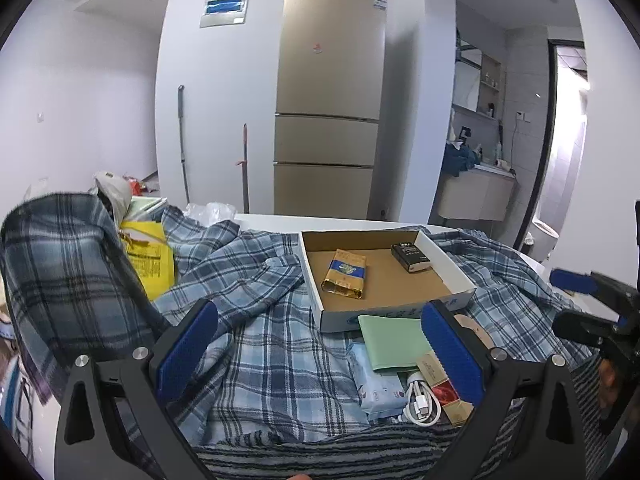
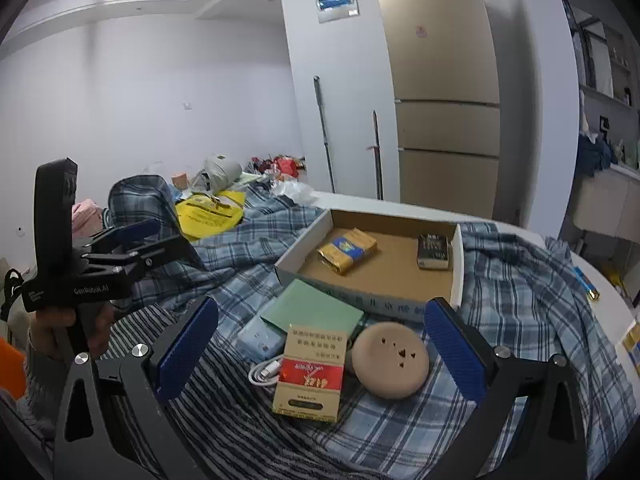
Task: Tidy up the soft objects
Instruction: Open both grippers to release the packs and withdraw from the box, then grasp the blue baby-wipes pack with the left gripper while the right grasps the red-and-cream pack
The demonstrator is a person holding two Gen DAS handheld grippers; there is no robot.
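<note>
A blue plaid cloth (image 1: 260, 320) lies rumpled over the table, with a grey striped cloth (image 1: 320, 452) at the near edge. My left gripper (image 1: 320, 354) is open just above the plaid, nothing between its pads. On the cloth stands a cardboard tray (image 1: 380, 316) that holds a gold-blue packet (image 1: 346, 274) and a black box (image 1: 412, 257). My right gripper (image 2: 320, 350) is open, low over a red-gold carton (image 2: 310, 372) and a tan round object (image 2: 390, 360). A green pad (image 2: 312, 310), a pale blue pack (image 2: 260, 340) and a white cable (image 2: 264, 372) lie beside them.
A yellow bag (image 1: 150, 256) and a heap of plaid cloth (image 1: 64, 264) sit at the left. Behind the white table edge (image 1: 280, 222) stand a gold fridge (image 1: 328, 120) and two mop handles. A hand (image 2: 52, 332) holds the left gripper. A small blue-gold item (image 2: 588, 286) lies far right.
</note>
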